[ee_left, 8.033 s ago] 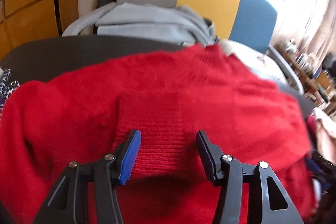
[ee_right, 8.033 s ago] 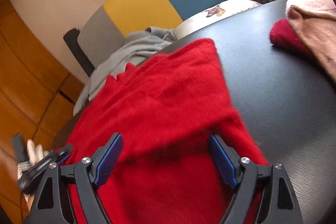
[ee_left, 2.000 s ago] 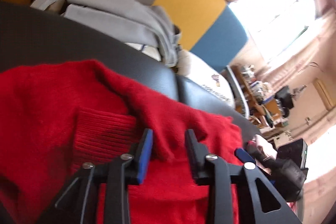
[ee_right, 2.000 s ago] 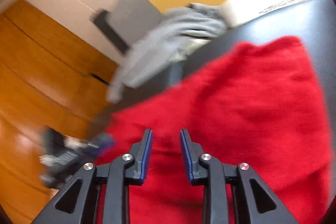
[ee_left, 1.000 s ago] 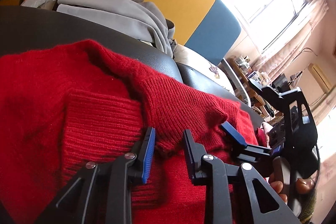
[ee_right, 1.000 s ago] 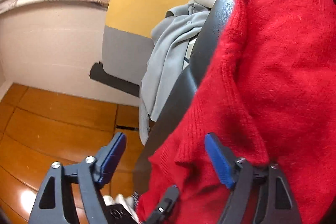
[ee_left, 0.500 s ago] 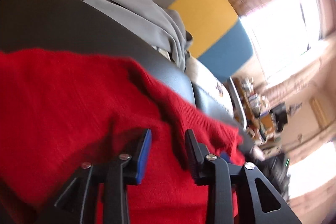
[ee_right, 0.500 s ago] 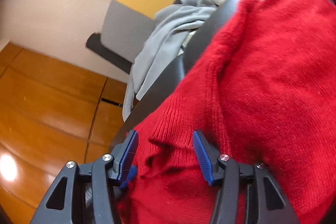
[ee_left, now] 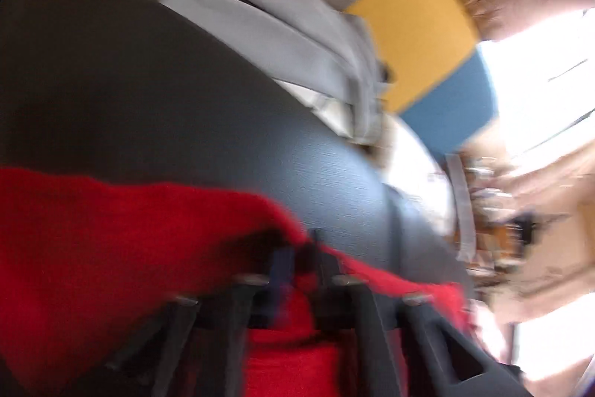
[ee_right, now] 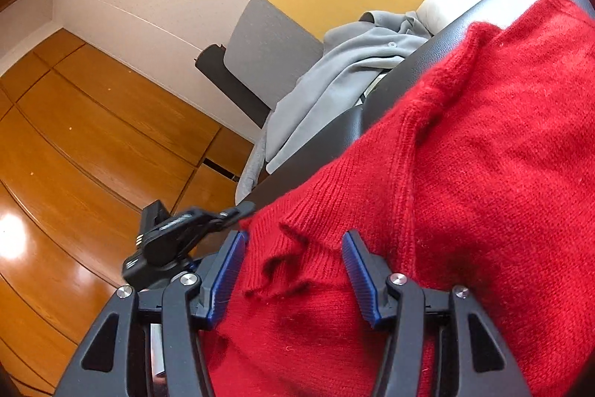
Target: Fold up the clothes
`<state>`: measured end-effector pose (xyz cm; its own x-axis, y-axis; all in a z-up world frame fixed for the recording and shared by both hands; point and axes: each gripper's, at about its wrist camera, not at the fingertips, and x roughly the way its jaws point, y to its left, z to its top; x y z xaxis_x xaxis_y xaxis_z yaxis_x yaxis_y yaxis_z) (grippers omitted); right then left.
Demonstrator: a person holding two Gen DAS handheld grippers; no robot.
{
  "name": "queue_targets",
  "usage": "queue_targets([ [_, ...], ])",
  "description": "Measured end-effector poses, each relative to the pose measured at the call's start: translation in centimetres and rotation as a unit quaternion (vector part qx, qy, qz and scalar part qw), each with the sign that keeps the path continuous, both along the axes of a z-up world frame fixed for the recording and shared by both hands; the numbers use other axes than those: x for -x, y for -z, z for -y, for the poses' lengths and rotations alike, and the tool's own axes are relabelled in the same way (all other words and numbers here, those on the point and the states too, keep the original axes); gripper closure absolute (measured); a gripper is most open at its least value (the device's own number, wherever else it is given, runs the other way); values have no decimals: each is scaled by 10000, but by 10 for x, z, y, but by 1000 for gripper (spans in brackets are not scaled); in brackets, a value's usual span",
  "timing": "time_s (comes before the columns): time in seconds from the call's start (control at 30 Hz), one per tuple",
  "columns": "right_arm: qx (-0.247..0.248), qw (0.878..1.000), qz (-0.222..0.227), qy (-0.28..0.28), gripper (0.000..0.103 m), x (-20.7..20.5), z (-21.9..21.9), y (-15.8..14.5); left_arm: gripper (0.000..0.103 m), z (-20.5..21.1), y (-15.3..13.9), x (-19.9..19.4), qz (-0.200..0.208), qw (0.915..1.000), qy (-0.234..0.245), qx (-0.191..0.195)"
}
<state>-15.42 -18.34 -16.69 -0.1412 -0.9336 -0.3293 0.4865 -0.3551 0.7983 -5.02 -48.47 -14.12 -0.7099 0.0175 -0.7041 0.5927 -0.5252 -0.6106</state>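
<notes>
While the left view is smeared with blur, the left gripper (ee_left: 303,257) can be made out with its jaws drawn close on a raised fold of the red sweater (ee_left: 111,248), pinching the knit between them. That sweater lies on the dark table (ee_left: 148,92), reaching toward its far edge, where a grey garment (ee_left: 282,21) hangs over a chair with grey, yellow and blue back panels (ee_left: 412,21).

From the right wrist, the right gripper (ee_right: 293,270) has its jaws parted, one blue pad on each side of the sweater's (ee_right: 483,155) ribbed edge, without squeezing it. Just left of its left finger sits the black body of the other gripper (ee_right: 174,240), at the table's (ee_right: 372,106) near-left edge above the wooden floor (ee_right: 74,155).
</notes>
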Motion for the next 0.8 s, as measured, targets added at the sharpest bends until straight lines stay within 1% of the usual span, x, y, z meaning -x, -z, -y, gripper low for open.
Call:
queue_targets([
  [0.1, -21, 10000, -29, -6, 47, -1, 2, -1, 99, -6, 3, -15, -90, 9997, -143, 178],
  [0.17, -34, 10000, -43, -23, 47, -2, 3, -1, 98, -4, 6, -22, -216, 9996, -190, 37],
  [0.2, -43, 10000, -49, -28, 47, -2, 3, -1, 95, -1, 8, -24, -268, 9994, -215, -79],
  [0.27, -63, 10000, -62, -36, 47, -3, 2, -1, 95, 1, 4, -26, -263, 9992, -282, -140],
  [0.3, -73, 9999, -69, -40, 47, -3, 2, -1, 94, -2, -2, -27, -240, 9992, -314, -13],
  [0.37, -75, 9999, -70, -39, 47, -4, 2, -1, 93, -14, -19, -30, -293, 9984, -256, 399],
  [0.43, -70, 9999, -63, -36, 47, -4, 1, -1, 88, -35, -34, -29, -488, 9964, 13, 692],
  [0.5, -58, 10000, -47, -28, 47, -4, 1, -1, 75, -65, -42, -23, -632, 9925, 443, 951],
  [0.53, -51, 10000, -39, -25, 47, -4, 1, -1, 74, -80, -43, -17, -656, 9898, 681, 1066],
  [0.63, -119, 9993, 293, -217, 47, 3, -2, -3, 74, -114, -39, -1, -627, 9831, 1193, 1242],
  [0.7, -237, 9983, 497, -179, 40, 8, -12, -11, 73, -130, -32, 9, -565, 9794, 1433, 1308],
  [0.73, -237, 9987, 441, -86, 37, 11, -19, -18, 73, -135, -28, 14, -511, 9783, 1513, 1321],
  [0.8, -210, 9991, 345, 141, 24, 20, -35, -30, 72, -138, -19, 20, -408, 9781, 1588, 1279],
])
